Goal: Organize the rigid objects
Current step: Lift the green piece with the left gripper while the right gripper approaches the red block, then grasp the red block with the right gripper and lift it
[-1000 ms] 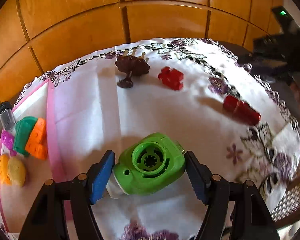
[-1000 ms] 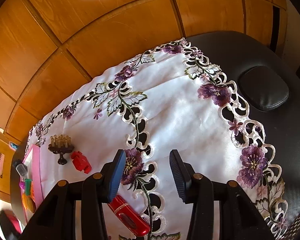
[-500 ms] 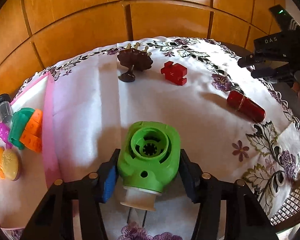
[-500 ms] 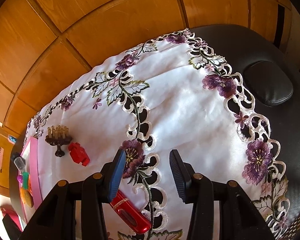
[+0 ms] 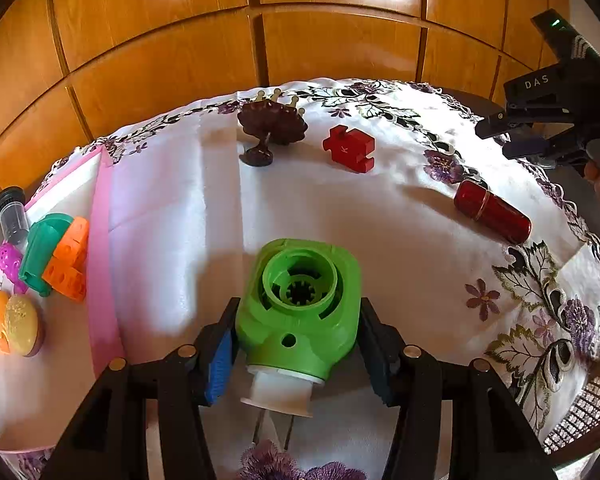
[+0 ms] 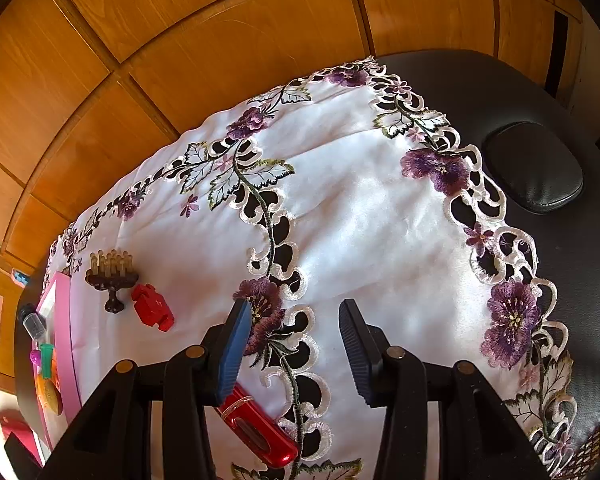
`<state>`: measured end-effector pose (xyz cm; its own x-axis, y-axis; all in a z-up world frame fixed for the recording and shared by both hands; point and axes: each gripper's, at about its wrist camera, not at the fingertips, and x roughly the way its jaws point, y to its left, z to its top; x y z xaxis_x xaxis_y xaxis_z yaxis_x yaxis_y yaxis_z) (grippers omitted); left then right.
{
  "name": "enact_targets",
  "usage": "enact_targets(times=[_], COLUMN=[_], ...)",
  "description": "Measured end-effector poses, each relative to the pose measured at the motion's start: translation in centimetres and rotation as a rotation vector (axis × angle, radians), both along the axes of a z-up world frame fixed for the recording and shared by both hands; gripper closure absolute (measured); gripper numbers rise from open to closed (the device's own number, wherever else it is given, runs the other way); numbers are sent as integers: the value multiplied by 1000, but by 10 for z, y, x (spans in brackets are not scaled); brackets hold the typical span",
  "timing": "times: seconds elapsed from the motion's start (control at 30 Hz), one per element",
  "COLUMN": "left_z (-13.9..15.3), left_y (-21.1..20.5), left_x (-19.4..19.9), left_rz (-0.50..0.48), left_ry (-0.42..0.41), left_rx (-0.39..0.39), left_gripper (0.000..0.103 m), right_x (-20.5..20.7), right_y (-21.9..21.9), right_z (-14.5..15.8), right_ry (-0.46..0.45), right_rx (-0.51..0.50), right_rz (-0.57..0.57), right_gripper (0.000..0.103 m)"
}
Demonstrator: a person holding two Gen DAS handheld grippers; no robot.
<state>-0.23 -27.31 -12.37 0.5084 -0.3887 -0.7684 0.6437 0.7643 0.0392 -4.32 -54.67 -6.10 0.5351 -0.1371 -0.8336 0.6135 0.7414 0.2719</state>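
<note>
My left gripper [image 5: 298, 344] is shut on a green plastic part with a white neck [image 5: 300, 304], held just above the white embroidered cloth [image 5: 340, 216]. A red puzzle-piece block [image 5: 350, 154], a dark brown candelabra toy [image 5: 270, 126] and a red cylinder case [image 5: 492, 212] lie on the cloth beyond it. My right gripper [image 6: 296, 344] is open and empty above the cloth; the red case [image 6: 260, 428] lies under its left finger. The red block [image 6: 152, 306] and candelabra [image 6: 112, 278] show at the left.
A pink-rimmed tray [image 5: 102, 264] at the left holds orange [image 5: 70, 264] and teal [image 5: 40, 248] pieces, a vial [image 5: 12, 216] and small round toys. Wooden panels [image 5: 300, 40] stand behind. Black padded furniture [image 6: 540, 168] lies right of the cloth.
My left gripper closed on the green part, turned it neck-toward-me and lifted it slightly. My right gripper shifted a little over the cloth and stays open.
</note>
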Motion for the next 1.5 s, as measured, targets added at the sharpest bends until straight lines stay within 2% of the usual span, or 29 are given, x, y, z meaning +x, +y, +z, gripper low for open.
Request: enact_targets(times=[0.37,0.73,0.9,1.1,1.23,1.5], left_z=[-2,-4,-4,-5,-5,-5], left_y=[2,2,2,3,3,3], left_x=[-2,-2,-1,-1,-2,-1], left_rz=[-7,-15,-18,-21,-23,-24], left_ry=[-23,-40,-41,-44,-46,-42], left_rx=[-19,-39,-49,-60,-65,-72], left_gripper=[47,48,48,48,48,48], right_x=[3,12,22,38,47,104], right_y=[1,12,29,63,73,110], right_z=[-3,-5,-7,-12,-9,-5], right_ry=[27,39,45,93,85,72], right_rx=[-15,-16,-18,-71,-85,-141], right_rz=[5,79,171,330,372,486], right_gripper=[57,57,57,57,57,57])
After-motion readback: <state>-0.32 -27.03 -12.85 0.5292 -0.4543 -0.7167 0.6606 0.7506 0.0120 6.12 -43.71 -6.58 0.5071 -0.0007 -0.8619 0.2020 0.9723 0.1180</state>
